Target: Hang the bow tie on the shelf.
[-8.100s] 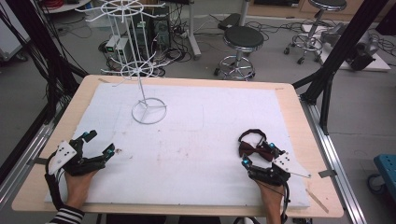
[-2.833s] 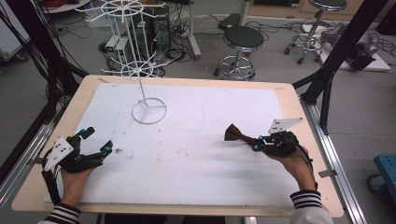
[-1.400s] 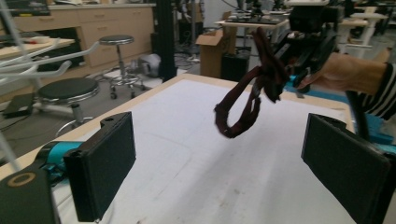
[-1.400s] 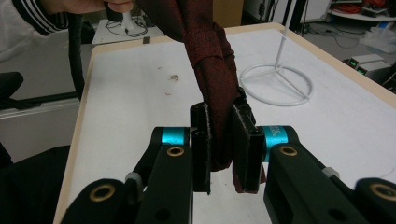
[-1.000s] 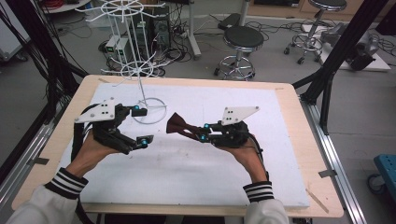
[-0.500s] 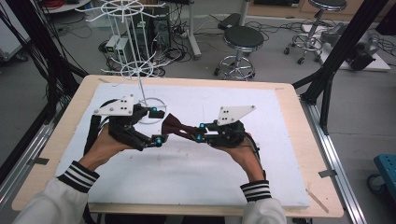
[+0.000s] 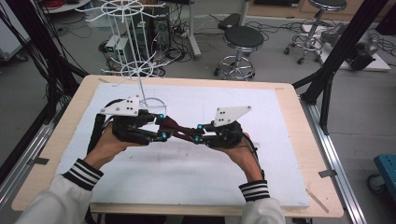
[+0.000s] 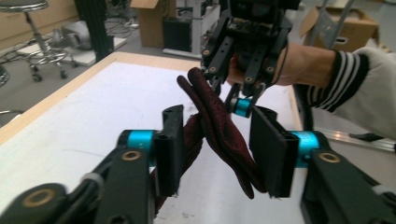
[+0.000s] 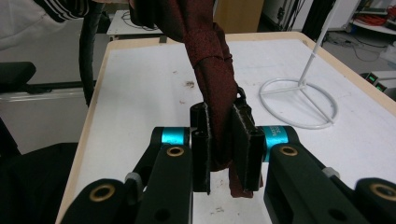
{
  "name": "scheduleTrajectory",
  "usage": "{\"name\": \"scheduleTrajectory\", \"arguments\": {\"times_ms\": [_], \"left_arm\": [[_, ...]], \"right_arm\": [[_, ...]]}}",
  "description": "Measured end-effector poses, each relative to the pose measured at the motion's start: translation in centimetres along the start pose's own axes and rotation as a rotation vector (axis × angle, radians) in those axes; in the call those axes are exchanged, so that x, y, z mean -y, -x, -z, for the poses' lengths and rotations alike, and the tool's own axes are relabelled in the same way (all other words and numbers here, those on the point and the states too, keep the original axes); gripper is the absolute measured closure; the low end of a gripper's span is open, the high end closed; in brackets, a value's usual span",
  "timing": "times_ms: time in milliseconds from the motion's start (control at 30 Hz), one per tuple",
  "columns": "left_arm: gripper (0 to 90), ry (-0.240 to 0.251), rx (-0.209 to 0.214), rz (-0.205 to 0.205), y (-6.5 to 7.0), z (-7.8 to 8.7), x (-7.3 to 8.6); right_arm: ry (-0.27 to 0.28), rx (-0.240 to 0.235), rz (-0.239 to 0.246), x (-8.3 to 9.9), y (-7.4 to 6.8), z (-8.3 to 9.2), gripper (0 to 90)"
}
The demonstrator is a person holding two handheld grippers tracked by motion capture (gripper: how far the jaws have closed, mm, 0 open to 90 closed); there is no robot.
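Right gripper clamps the dark red bow tie; left gripper, closing around its twelve-o'clock end, hides any contact.

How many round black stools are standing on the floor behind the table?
2. One round black stool stands just beyond the table's far edge; the second stool is farther back, top right, cut by the frame. Others may be hidden.

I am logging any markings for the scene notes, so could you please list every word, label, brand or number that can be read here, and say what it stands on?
None: no legible text in these views.
Grey three-cornered plates on the claws: dark dots, no letters.
Dark red fabric bow tie: woven texture, no label.
Brown cardboard boxes in the background: no print can be made out.
Small grey devices on the floor: any markings too small to read.
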State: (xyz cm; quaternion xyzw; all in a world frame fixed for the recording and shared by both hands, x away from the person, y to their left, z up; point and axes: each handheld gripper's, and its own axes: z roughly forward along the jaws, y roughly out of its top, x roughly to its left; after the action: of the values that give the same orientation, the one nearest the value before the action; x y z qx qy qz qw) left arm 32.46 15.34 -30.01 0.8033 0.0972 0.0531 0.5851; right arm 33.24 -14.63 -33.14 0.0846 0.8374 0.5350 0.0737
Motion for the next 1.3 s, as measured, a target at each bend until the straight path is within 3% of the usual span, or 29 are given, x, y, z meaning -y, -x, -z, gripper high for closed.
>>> {"name": "scheduleTrajectory", "arguments": {"times_ms": [100, 200, 433, 533, 600, 667, 767, 800, 933, 1300], "left_arm": [[73.4, 0.000, -0.016, -0.027, 0.2, -0.1, 0.0], [81.8, 0.004, -0.016, -0.021, 0.2, 0.0, -0.1], [84.1, -0.004, -0.019, -0.015, 0.3, 0.0, -0.1], [84.2, -0.004, -0.027, -0.013, 0.3, 0.0, -0.1], [84.2, -0.007, -0.033, -0.012, 0.3, 0.1, -0.1], [84.2, -0.011, -0.036, -0.010, 0.2, 0.2, -0.1], [84.2, -0.009, -0.040, -0.012, 0.2, 0.2, -0.1], [84.3, -0.010, -0.039, -0.013, 0.2, 0.2, -0.1], [84.3, -0.013, -0.043, -0.014, 0.2, 0.4, -0.1], [84.3, 0.006, -0.085, 0.012, -0.1, 1.8, -0.3]], "right_arm": [[0.002, -0.003, -0.001, 0.0, 0.0, -0.1, 79.4], [0.013, 0.000, -0.001, -0.1, 0.0, 0.0, 79.3], [0.008, -0.007, -0.003, -0.1, 0.0, -0.1, 78.6], [0.006, 0.000, 0.003, 0.0, 0.0, -0.1, 72.8], [0.000, 0.022, 0.009, 0.0, 0.0, -0.3, 58.4], [0.003, 0.054, -0.016, 0.1, -0.1, -0.6, 33.2], [-0.005, 0.108, -0.036, 0.3, -0.2, -0.9, 3.0], [0.015, 0.135, -0.041, 0.3, -0.2, -0.9, 0.7], [0.052, 0.142, -0.045, 0.2, -0.1, -0.6, 0.7], [0.082, 0.196, -0.068, 0.7, -0.2, 1.3, 0.7]]}}
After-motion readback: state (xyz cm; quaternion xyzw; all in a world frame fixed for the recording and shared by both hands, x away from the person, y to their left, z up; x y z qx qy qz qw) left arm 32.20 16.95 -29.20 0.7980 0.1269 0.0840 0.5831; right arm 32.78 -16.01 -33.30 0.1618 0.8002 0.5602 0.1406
